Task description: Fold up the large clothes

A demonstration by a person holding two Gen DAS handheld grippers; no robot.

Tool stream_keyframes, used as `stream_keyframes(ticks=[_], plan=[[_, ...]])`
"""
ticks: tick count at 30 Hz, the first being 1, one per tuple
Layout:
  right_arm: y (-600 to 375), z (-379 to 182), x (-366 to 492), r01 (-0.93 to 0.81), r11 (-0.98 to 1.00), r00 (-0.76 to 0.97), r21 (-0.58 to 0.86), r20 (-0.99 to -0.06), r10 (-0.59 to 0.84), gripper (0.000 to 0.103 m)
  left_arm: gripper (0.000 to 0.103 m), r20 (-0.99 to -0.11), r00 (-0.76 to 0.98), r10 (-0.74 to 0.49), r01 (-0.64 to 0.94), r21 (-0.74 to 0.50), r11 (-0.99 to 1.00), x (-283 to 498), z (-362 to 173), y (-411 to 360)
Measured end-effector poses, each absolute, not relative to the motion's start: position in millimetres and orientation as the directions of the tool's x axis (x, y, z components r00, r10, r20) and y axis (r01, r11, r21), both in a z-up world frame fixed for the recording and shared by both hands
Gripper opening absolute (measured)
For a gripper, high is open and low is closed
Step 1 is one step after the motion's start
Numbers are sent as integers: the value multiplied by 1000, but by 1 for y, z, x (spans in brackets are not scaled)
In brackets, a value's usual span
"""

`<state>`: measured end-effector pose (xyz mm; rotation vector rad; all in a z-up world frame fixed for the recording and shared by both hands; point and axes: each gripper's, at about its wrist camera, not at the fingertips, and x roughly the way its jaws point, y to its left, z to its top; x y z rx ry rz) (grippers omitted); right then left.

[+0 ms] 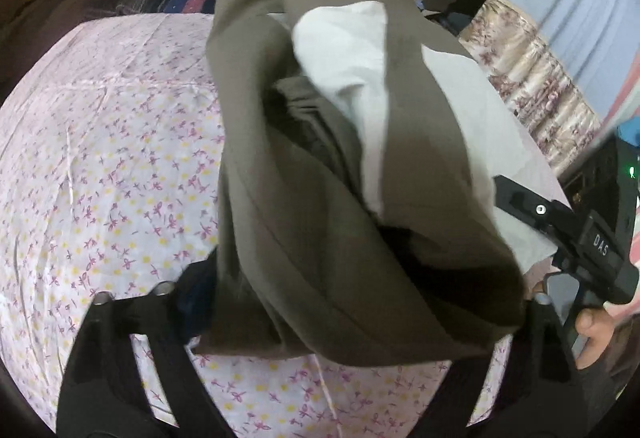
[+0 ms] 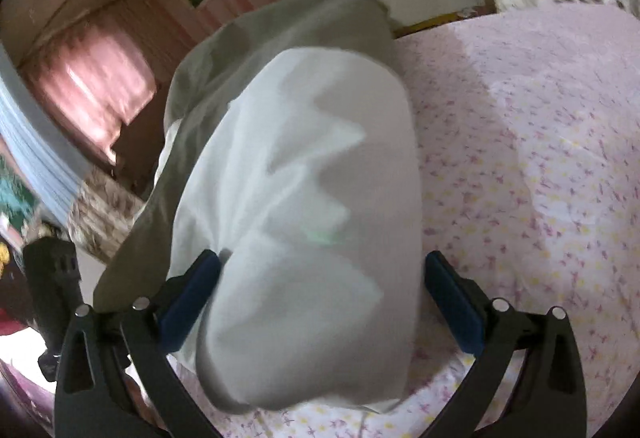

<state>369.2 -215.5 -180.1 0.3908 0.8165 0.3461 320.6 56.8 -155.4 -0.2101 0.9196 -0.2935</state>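
- A big piece of clothing (image 1: 320, 165) is seen in the left wrist view. It is grey-brown on the outside and white on the inside.
- The cloth is bunched up and lifted above the bed sheet (image 1: 112, 157), which is pink-white with small purple and yellow flowers.
- Soft folds and a dark gap are seen in the middle of the bundle.
- The left gripper (image 1: 360, 302) is mostly covered by the cloth. Its fingers are set wide apart, with the cloth lying between and over them. Whether the cloth is pinched cannot be told.
- The right gripper (image 2: 320, 294) is held wide open. The white side of the clothing (image 2: 304, 222) hangs between its blue pads (image 2: 188, 302). The left pad is touched by the cloth, but nothing is squeezed.
- In the right wrist view, the grey-brown part is seen behind the white part, higher up.
- The picture is blurry there, so small marks on the cloth cannot be told.
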Motion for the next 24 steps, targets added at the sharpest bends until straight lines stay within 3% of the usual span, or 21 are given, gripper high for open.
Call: stream_keyframes(ticks=[2, 6, 9, 11, 14, 20, 24], plan=[[-204, -175, 366, -173, 908, 649, 382, -649, 397, 93, 75, -758, 579, -301, 166, -252, 953, 318, -154, 51], [-187, -166, 356, -242, 938, 693, 249, -632, 347, 59, 59, -753, 600, -271, 196, -191, 962, 318, -146, 36], [-183, -155, 352, -295, 934, 715, 200, -602, 355, 46, 44, -742, 636, -213, 199, -110, 974, 315, -136, 19], [-183, -142, 348, -324, 932, 738, 164, -572, 358, 41, 33, -719, 658, -223, 196, -122, 973, 315, -125, 18], [-186, -117, 332, -349, 932, 789, 103, -504, 351, 35, 29, -687, 695, -212, 186, -113, 976, 309, -109, 8], [-218, -71, 289, -354, 935, 862, 34, -377, 340, 34, 28, -550, 812, -195, 187, -71, 980, 262, -54, -22], [-238, -50, 222, -334, 929, 917, -160, -282, 282, 34, 28, -494, 829, -262, 241, -106, 965, 220, -33, -47]])
